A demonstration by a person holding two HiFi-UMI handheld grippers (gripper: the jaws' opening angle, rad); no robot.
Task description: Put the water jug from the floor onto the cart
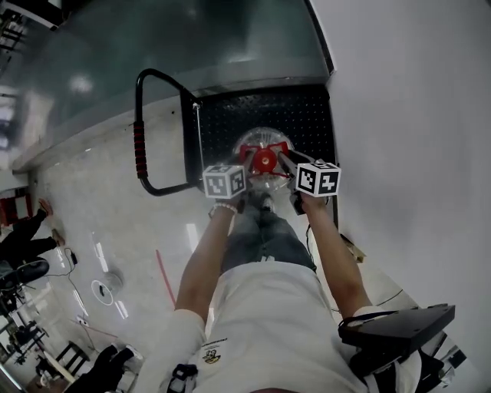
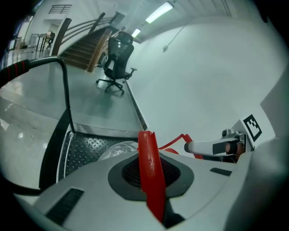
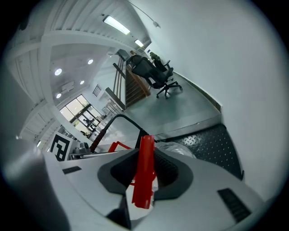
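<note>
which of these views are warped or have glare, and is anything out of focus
Head view: fairly sharp, the edges bend, and ceiling lights glare off the glossy floor. Left gripper view: heavy fisheye with dark corners, the red handle close to the lens looks a bit soft, and the ceiling light burns out. Right gripper view: same fisheye and dark rim, with the windows blown out white.

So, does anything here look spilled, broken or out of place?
Nothing stands out: the water jug is upright over the cart, left gripper and right gripper both shut on its red handle, no spill visible.
</note>
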